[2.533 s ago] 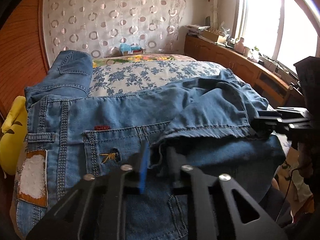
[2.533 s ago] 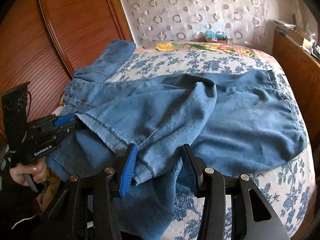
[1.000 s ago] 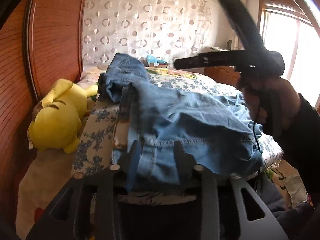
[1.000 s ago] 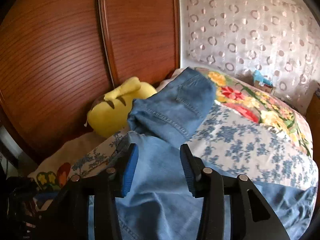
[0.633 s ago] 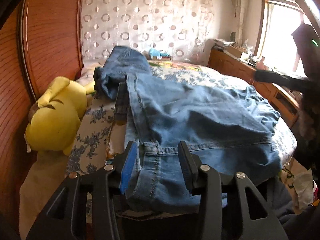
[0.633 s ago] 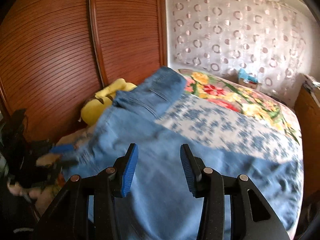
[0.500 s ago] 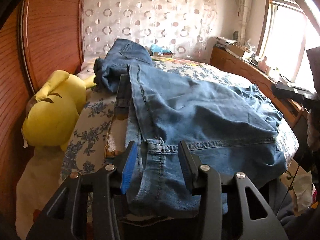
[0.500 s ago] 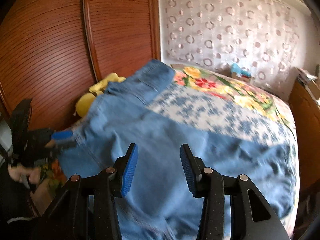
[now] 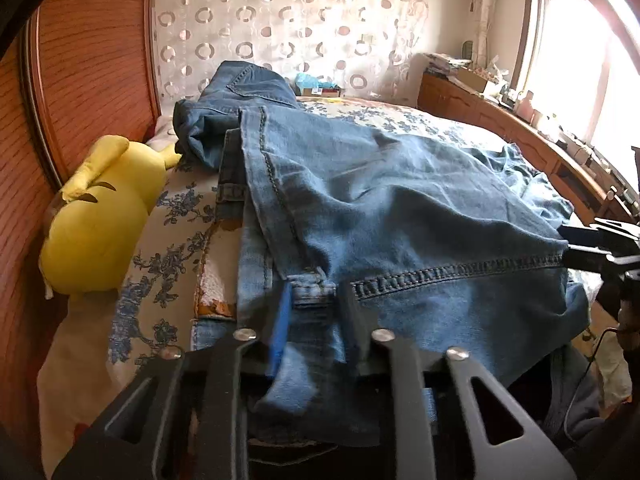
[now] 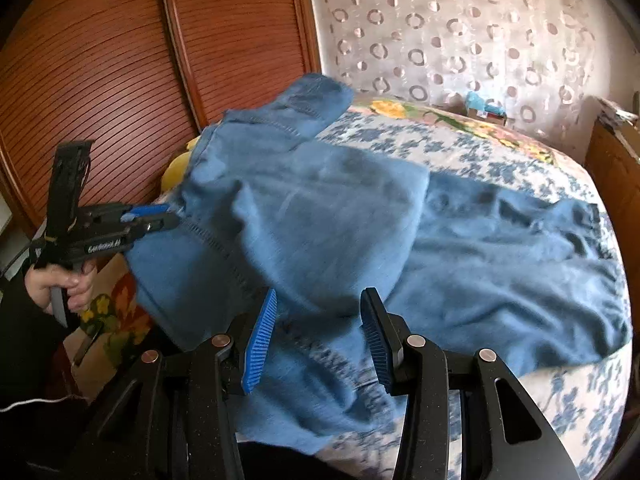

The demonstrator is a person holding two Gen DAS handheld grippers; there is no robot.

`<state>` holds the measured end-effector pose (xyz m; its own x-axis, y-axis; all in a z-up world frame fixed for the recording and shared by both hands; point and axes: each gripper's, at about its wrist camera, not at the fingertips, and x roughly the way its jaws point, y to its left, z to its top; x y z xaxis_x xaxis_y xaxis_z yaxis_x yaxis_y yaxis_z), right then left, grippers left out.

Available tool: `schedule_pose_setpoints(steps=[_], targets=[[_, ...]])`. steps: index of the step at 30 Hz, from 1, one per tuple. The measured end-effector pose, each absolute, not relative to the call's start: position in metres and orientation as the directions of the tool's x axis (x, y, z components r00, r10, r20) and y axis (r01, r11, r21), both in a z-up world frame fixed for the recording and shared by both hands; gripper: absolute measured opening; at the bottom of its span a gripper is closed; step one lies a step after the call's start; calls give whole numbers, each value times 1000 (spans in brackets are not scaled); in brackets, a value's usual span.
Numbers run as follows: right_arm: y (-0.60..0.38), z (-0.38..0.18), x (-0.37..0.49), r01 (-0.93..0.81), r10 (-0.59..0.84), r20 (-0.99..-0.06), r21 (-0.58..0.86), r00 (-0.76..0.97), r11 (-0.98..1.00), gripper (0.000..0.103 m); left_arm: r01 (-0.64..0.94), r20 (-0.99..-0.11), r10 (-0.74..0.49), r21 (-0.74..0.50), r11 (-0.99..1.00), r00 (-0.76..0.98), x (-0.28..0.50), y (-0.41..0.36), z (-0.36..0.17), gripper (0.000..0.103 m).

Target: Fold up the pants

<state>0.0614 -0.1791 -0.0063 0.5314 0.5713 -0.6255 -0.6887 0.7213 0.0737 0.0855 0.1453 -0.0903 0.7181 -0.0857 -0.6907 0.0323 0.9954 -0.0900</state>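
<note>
My left gripper [image 9: 314, 312] just pinched the jeans [image 9: 400, 208] hem, right gripper [image 10: 318, 340] half-open over denim; I'd lower the fold evenly onto the bed [image 10: 480, 152].

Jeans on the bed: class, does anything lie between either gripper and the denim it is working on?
Nothing visible does. The left gripper has just been closing, and its pads pinch the jeans at a stitched corner. The right gripper has denim directly between its blue pads, which stand apart from it. The yellow plush toy lies off to the side.

The left gripper [image 9: 316, 304] has just been closing its jaws on denim; the right gripper [image 10: 318, 340] gapes.
</note>
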Motion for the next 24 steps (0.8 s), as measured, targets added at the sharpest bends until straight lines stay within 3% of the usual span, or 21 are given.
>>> schedule_pose_setpoints(steps=[6, 8, 10, 12, 18, 24], targets=[[-180, -18, 63, -691, 567, -636, 71, 524, 719, 45, 36, -666, -84, -86, 996, 742, 72, 146, -79, 19], [-177, -20, 63, -694, 566, -633, 63, 528, 717, 32, 26, -645, -80, -93, 995, 760, 64, 149, -69, 19], [-176, -21, 60, -703, 568, -635, 54, 524, 709, 8, 24, -620, -84, -105, 994, 780, 56, 151, -58, 19], [-178, -20, 55, -720, 579, -630, 46, 517, 693, 5, 33, -595, -97, -117, 993, 798, 45, 152, -45, 19], [-190, -11, 43, -748, 620, -608, 63, 496, 661, 3, 46, -581, -91, -92, 995, 809, 25, 148, -33, 19], [-192, -24, 41, -761, 624, -631, 82, 461, 644, 3, 26, -631, -74, -85, 996, 773, 23, 148, -54, 20]])
